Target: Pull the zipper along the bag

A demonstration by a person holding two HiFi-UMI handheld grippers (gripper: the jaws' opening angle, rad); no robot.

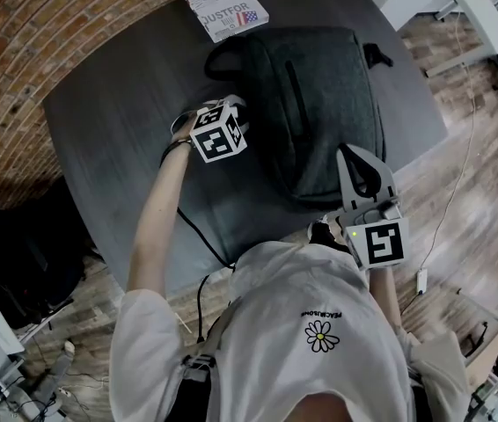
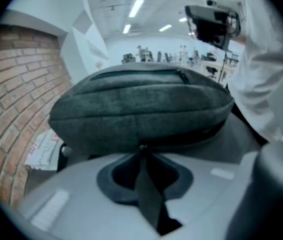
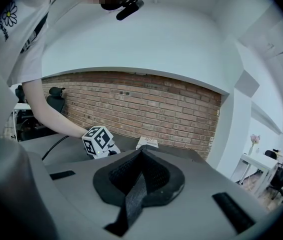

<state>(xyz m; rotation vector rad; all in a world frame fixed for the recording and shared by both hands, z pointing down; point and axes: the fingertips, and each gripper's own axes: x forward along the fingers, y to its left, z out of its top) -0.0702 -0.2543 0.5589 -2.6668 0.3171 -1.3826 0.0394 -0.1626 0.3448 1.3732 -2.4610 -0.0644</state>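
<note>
Gripping zipper pull [image 2: 149,191] at the bag [image 2: 141,104]: left claw [image 2: 142,151].

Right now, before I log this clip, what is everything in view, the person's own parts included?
soft fabric bag: one, dark grey, middle of the table
flat tabletop: one, dark grey, under the bag
printed magazine: one, white with red and blue, far table edge beyond the bag
thin cable: one, black, near-left part of the table
small zipper pull: one, dark, bag's left side
left gripper: one, grey, apparently closed on the zipper pull
right gripper: one, grey, shut on nothing, at the bag's near right corner
</note>
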